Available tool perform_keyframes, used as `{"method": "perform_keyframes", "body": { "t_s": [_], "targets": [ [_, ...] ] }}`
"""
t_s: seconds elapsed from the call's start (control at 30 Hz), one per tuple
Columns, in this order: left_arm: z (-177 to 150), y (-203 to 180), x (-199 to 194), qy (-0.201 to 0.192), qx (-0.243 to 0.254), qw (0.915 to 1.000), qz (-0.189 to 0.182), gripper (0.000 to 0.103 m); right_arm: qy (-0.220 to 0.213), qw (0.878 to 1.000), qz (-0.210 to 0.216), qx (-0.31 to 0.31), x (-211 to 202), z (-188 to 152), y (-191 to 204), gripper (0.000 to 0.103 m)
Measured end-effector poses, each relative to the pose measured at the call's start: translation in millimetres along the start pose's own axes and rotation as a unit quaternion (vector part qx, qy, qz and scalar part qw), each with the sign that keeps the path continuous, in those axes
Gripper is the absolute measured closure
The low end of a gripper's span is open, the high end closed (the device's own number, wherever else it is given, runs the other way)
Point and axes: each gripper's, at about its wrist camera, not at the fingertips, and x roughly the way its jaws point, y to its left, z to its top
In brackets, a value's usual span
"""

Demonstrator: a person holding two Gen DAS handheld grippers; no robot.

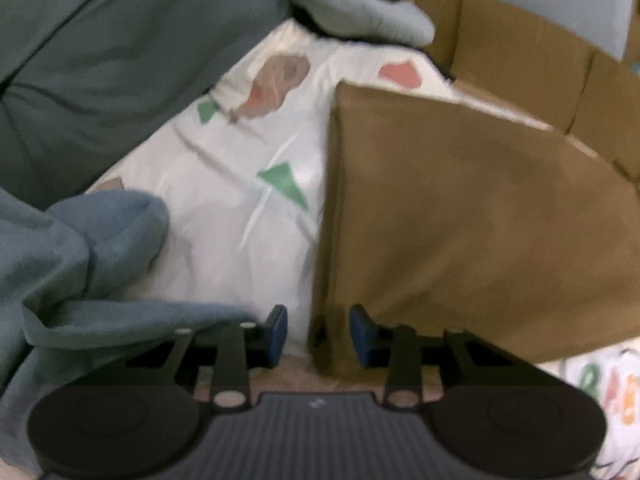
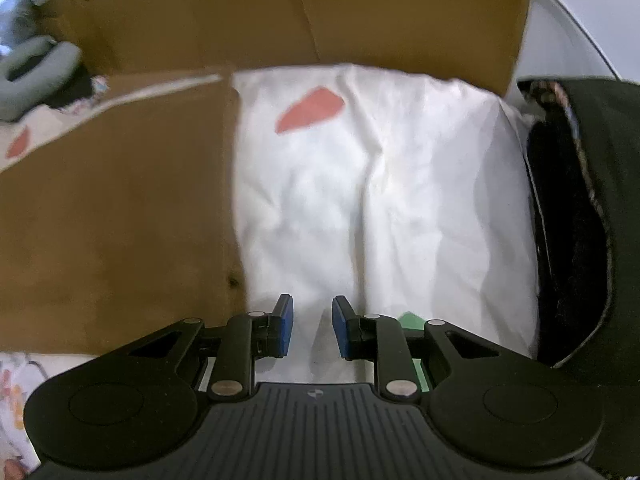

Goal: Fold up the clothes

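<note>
While both sets of jaws stand parted and empty, the left gripper point(image 1: 318, 334) hovers at the brown cloth point(image 1: 460, 220) edge; the right gripper point(image 2: 312, 328) hovers over the white sheet point(image 2: 380, 200). Fold stage: undeterminable; any grasp needs an edge between the pads.

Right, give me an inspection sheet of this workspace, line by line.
Surface: white sheet printed with red and green shapes, wrinkled.
Job's things: brown folded garment lying flat on the sheet; blue-grey garment crumpled at the left; dark green fabric behind it.
Clutter: pale grey cloth bunched at the far edge; dark garment with patterned trim at the right.
Grippers: left gripper open, its jaws either side of the brown garment's near corner; right gripper open over bare sheet, holding nothing.
Cables: nothing seen.
Surroundings: cardboard boxes along the far side.
</note>
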Motion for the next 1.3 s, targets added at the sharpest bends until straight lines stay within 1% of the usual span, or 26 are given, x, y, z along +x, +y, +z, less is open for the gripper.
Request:
{"method": "perform_keyframes", "body": {
  "t_s": [0.13, 0.27, 0.33, 0.43, 0.6, 0.7, 0.73, 0.77, 0.8, 0.93, 1.07, 1.2, 1.3],
  "targets": [
    [12, -14, -7, -0.016, -0.005, 0.9995, -0.029, 0.065, -0.021, 1.000, 0.014, -0.009, -14, 7, 10, 0.074],
    [23, -30, -13, -0.030, -0.009, 0.9979, -0.057, 0.063, -0.029, 0.999, 0.042, -0.018, -17, 16, 29, 0.074],
    [24, -46, -5, -0.025, -0.005, 0.9965, -0.079, 0.062, -0.029, 0.998, 0.053, -0.030, -16, 21, 41, 0.074],
    [21, -71, 6, -0.012, -0.002, 0.9938, -0.111, 0.061, -0.016, 0.997, 0.067, -0.039, -8, 24, 57, 0.074],
    [8, -117, 15, 0.010, 0.023, 0.9868, -0.160, 0.060, 0.020, 0.995, 0.076, -0.065, 14, 23, 87, 0.073],
    [1, -133, 22, 0.020, 0.036, 0.9845, -0.171, 0.056, 0.040, 0.994, 0.075, -0.068, 24, 21, 97, 0.072],
    [-2, -138, 25, 0.024, 0.040, 0.9838, -0.173, 0.053, 0.045, 0.994, 0.074, -0.069, 26, 19, 99, 0.072],
    [-4, -142, 27, 0.029, 0.044, 0.9836, -0.172, 0.049, 0.048, 0.994, 0.073, -0.071, 27, 18, 101, 0.070],
    [-7, -145, 29, 0.034, 0.049, 0.9835, -0.171, 0.048, 0.050, 0.993, 0.074, -0.075, 27, 17, 104, 0.066],
    [-15, -150, 30, 0.040, 0.068, 0.9848, -0.155, 0.048, 0.055, 0.991, 0.081, -0.089, 26, 15, 115, 0.065],
    [-21, -152, 25, 0.043, 0.082, 0.9856, -0.141, 0.048, 0.047, 0.988, 0.098, -0.111, 17, 19, 127, 0.065],
    [-20, -154, 22, 0.043, 0.075, 0.9862, -0.142, 0.049, 0.050, 0.983, 0.110, -0.139, 17, 20, 141, 0.065],
    [-16, -155, 20, 0.032, 0.073, 0.9846, -0.155, 0.054, 0.061, 0.980, 0.101, -0.160, 24, 16, 150, 0.065]
  ]
}}
